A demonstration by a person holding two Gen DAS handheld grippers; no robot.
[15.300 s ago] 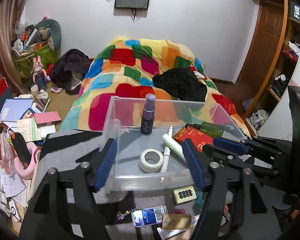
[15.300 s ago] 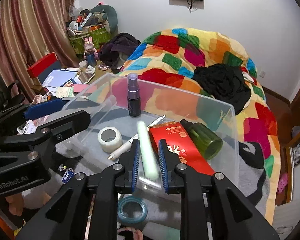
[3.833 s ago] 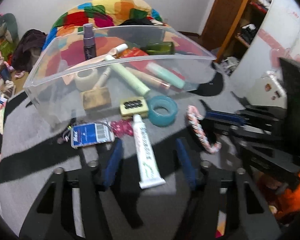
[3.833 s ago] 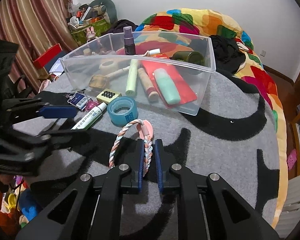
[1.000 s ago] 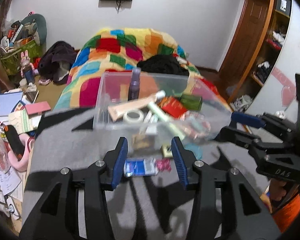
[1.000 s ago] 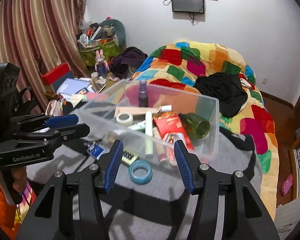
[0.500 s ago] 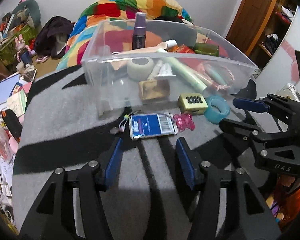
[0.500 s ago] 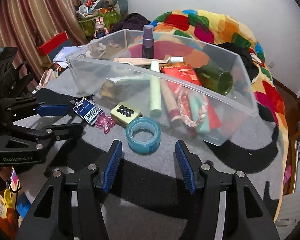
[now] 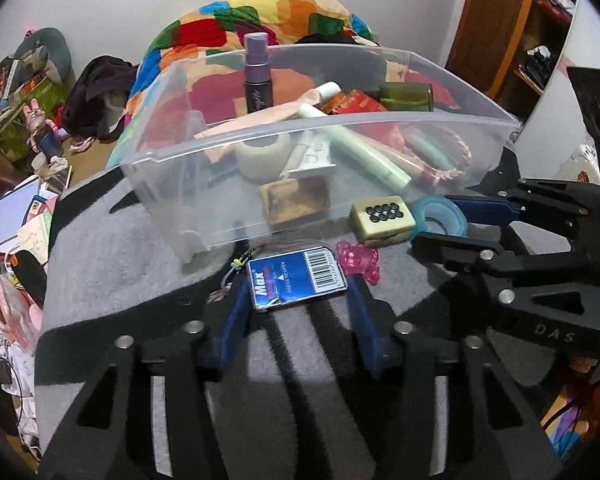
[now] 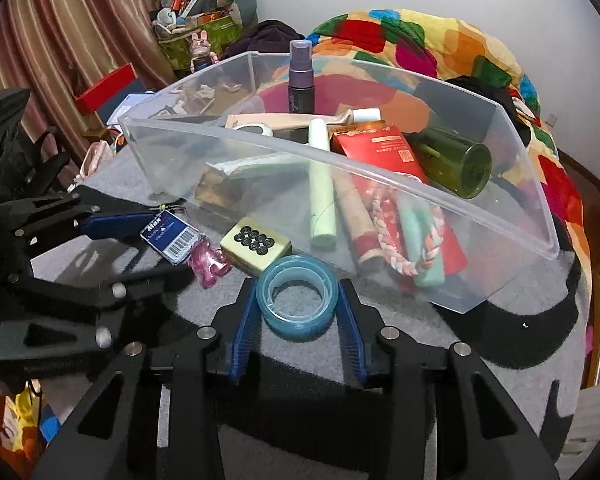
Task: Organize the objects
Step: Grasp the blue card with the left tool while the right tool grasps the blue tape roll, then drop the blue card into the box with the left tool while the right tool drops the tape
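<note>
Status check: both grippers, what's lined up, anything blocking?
Left hand-held gripper closing around blue card. Right hand-held gripper closing around tape roll. Bin just beyond, nothing blocking.

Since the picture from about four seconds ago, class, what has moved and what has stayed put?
The braided ring left the mat and now lies in the clear bin, as does the white tube. The left hand-held gripper is closing around the blue card; the right hand-held gripper around the tape roll. The tile stayed.
</note>
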